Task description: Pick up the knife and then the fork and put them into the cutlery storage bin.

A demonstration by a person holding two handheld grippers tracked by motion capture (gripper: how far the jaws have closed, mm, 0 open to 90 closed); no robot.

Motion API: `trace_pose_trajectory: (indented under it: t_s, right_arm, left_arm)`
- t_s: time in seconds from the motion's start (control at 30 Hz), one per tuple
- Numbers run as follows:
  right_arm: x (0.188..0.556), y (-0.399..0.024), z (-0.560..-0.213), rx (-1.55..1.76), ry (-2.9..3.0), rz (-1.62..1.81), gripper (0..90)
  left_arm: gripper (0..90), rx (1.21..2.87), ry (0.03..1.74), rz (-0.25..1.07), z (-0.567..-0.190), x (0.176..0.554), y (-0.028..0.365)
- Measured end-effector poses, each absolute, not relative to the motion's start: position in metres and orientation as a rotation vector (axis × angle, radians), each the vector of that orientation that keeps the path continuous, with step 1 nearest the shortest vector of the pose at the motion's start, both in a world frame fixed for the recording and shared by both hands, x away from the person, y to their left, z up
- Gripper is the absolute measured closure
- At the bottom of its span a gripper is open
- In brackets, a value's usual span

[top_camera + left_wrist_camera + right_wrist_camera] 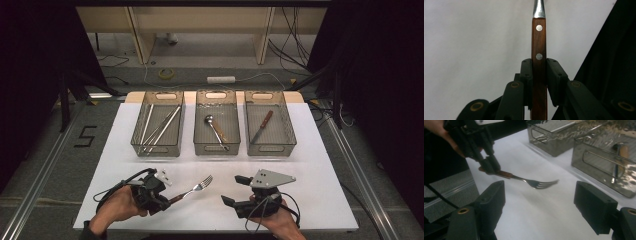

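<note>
White tabletop point(310, 165), three bins at the back, and we hold a fork point(196, 188) above its near edge.

Our left tongs point(167, 201) clamp the fork's wooden handle, tines pointing toward the middle bin point(216, 149); our right tongs point(231, 190) stand open and empty. We judge the fork light, stiff, its steel neck slippery, so the riveted wood is the best hold.

We had bare counter point(310, 165) between our grippers and the three bins point(217, 125), which walled off the far side.
</note>
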State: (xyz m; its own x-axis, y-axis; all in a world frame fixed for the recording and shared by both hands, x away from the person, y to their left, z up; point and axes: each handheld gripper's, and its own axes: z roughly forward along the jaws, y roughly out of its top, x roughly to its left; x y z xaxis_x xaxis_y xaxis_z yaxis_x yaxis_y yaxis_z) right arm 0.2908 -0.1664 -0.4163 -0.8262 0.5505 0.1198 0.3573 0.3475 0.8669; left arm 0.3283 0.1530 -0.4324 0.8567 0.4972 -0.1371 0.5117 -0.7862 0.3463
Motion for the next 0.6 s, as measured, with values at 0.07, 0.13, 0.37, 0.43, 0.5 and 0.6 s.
trace_pose_trajectory:
  t_s: [0.07, 0.13, 0.37, 0.43, 0.5, 0.6]
  right_arm:
    - [0.289, -0.162, -0.417, 0.793, 2.429, 1.468, 26.2]
    - [0.288, -0.157, -0.417, 0.761, 2.444, 1.457, 26.2]
    - [0.285, -0.140, -0.422, 0.648, 2.480, 1.370, 26.6]
    - [0.284, -0.134, -0.425, 0.603, 2.494, 1.339, 26.9]
    - [0.283, -0.128, -0.427, 0.560, 2.507, 1.310, 27.3]
    - [0.282, -0.119, -0.431, 0.491, 2.530, 1.260, 28.1]
  left_arm:
    - [75.4, 2.663, 0.736, -0.072, -0.431, 0.330, 0.148]
    - [75.5, 2.673, 0.724, -0.080, -0.431, 0.332, 0.142]
    - [75.5, 2.687, 0.694, -0.123, -0.431, 0.332, 0.123]
    - [75.5, 2.695, 0.677, -0.142, -0.430, 0.333, 0.117]
    - [75.5, 2.703, 0.658, -0.150, -0.429, 0.333, 0.112]
    - [75.5, 2.708, 0.633, -0.158, -0.426, 0.333, 0.104]
